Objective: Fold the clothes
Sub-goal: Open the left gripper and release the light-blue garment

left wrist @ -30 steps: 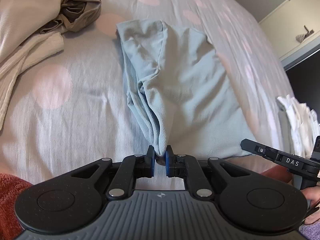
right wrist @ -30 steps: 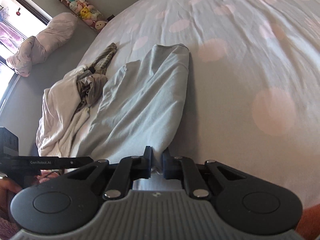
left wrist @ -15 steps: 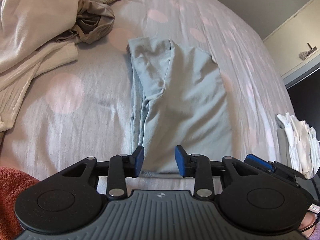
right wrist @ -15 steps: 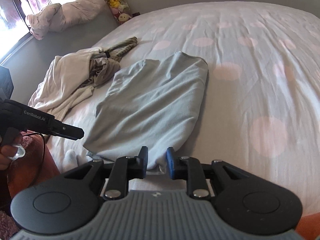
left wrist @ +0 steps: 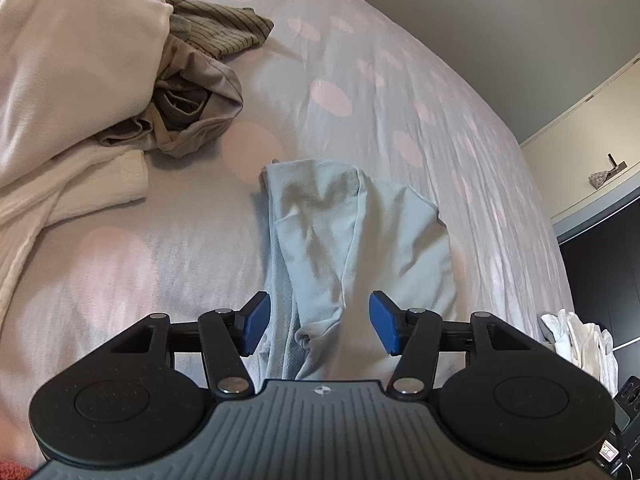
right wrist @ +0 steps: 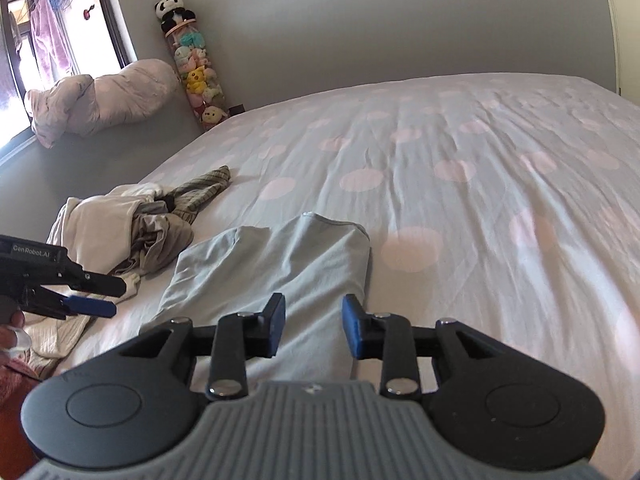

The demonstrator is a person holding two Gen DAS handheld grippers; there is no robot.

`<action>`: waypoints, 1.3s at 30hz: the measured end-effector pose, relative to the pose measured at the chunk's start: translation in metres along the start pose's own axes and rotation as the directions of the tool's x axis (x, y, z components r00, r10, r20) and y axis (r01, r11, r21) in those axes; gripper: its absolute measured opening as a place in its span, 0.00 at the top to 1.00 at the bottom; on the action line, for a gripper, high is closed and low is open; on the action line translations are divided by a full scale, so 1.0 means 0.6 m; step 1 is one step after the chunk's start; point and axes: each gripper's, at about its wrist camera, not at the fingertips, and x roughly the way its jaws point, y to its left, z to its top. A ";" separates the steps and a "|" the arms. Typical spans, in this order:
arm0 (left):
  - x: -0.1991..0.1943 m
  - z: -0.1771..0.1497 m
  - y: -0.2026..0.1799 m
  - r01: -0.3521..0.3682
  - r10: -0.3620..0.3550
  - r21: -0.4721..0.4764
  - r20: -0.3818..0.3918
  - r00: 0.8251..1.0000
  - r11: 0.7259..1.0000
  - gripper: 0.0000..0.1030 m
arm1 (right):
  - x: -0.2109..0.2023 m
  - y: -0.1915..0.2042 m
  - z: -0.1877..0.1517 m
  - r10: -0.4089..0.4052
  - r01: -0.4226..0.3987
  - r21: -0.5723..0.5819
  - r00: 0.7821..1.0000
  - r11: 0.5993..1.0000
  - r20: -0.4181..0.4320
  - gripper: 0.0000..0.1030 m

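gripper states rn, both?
Left gripper: open, holding nothing, above the light blue garment.
Right gripper: open, holding nothing, over the same garment.

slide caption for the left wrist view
Open left gripper above a folded light-blue garment on the polka-dot bed.

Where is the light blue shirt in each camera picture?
Left wrist: the light blue shirt lies in the middle, just past the open left claw.
Right wrist: lower middle, reaching under the open right claw.
Shared landmark: the beige clothes pile left of it.
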 end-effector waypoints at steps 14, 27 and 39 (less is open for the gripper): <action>0.056 -0.031 0.012 -0.064 0.065 0.019 -0.092 0.994 0.998 0.93 | 0.051 -0.006 -0.024 0.085 -0.083 0.047 0.995 0.995 -0.047 0.66; 0.057 -0.034 0.020 -0.099 0.099 0.012 -0.104 0.990 0.995 0.87 | 0.095 0.023 -0.039 0.019 -0.037 -0.069 0.970 0.997 -0.244 0.77; 0.013 -0.026 0.025 -0.096 0.097 -0.022 0.057 0.994 0.995 0.52 | 0.073 0.001 -0.024 0.031 -0.030 0.007 0.990 1.000 -0.140 0.45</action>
